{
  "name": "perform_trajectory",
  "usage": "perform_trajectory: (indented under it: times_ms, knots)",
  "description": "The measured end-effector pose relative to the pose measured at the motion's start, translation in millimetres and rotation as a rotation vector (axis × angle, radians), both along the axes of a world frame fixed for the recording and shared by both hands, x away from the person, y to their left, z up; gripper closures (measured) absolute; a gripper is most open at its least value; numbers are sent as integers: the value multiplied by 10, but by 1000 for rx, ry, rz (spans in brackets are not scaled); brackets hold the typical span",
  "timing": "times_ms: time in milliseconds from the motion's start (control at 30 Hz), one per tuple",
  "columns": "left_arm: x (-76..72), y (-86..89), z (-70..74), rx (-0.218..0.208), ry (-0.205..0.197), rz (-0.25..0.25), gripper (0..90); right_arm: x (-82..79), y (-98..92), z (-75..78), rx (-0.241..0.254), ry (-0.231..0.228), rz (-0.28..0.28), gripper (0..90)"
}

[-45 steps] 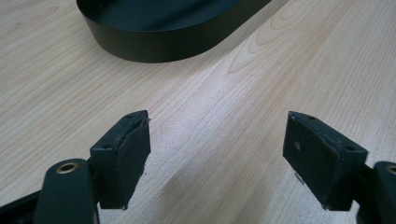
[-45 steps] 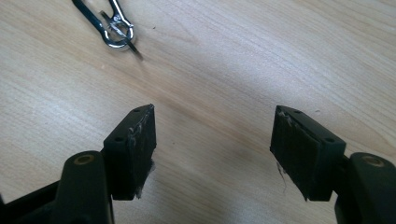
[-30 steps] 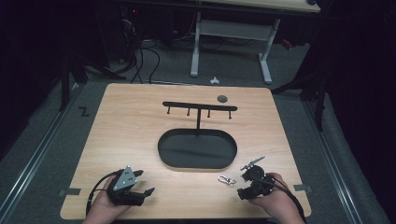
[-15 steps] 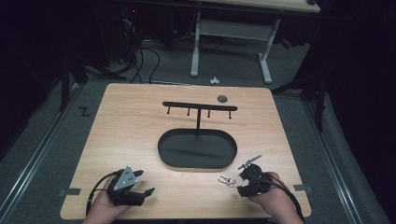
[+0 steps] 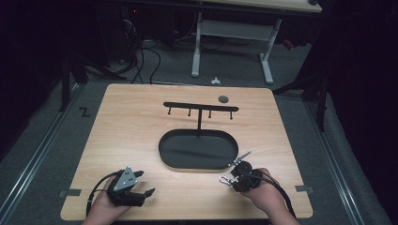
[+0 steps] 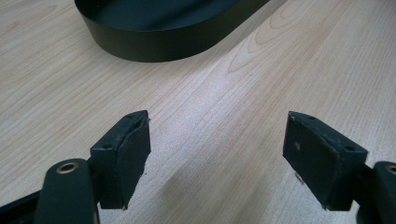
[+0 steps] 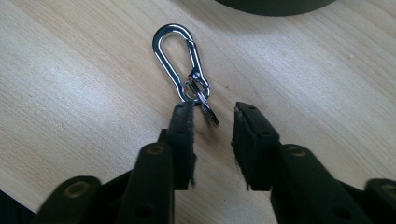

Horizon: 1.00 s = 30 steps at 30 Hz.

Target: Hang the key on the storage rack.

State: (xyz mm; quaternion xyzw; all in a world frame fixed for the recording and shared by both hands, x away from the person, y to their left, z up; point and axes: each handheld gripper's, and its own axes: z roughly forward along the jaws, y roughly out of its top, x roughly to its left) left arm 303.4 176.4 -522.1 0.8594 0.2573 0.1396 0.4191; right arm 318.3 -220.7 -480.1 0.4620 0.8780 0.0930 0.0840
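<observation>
Right gripper [image 7: 212, 140] sat low at the near right of the wooden table [image 5: 141, 140], its jaws just having been closing around the small split ring [image 7: 205, 105] at the near end of a silver carabiner [image 7: 180, 63]. The pads were part closed, not yet pinching: the left pad looked to be touching or just beside the ring, the right pad was apart from it, so nothing was gripped. The carabiner lay flat on the wood, just near of the black oval tray [image 5: 197, 150] and right beside its near-right rim, with its hook end pointing away from the jaws.

Left gripper [image 6: 217, 154] rested at the near left, jaws wide apart over bare wood and holding nothing, the tray wall far ahead of it.

Judgement: the step was the grasp of the carabiner, probably to hang it on the black hook rack [image 5: 201, 110] standing at the far side of the tray. To do it well, centre the ring end between the pads before closing fully; the ring is thin and loose, so it could slip or swivel. Gripping the carabiner's body near the ring would be steadier. Keep the pads low and close slowly.
</observation>
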Motion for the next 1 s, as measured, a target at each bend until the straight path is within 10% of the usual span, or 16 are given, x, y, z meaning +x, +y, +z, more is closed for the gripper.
perform_trajectory:
  times_ms: [267, 1000]
  knots:
    - [-1, -7, 0, 5, 2, -2, 238, -11, 9, 10, 4, -13, 22, 880]
    - [-2, -14, -6, 13, 4, -3, 240, -20, -51, 322, 99, 29, -48, 885]
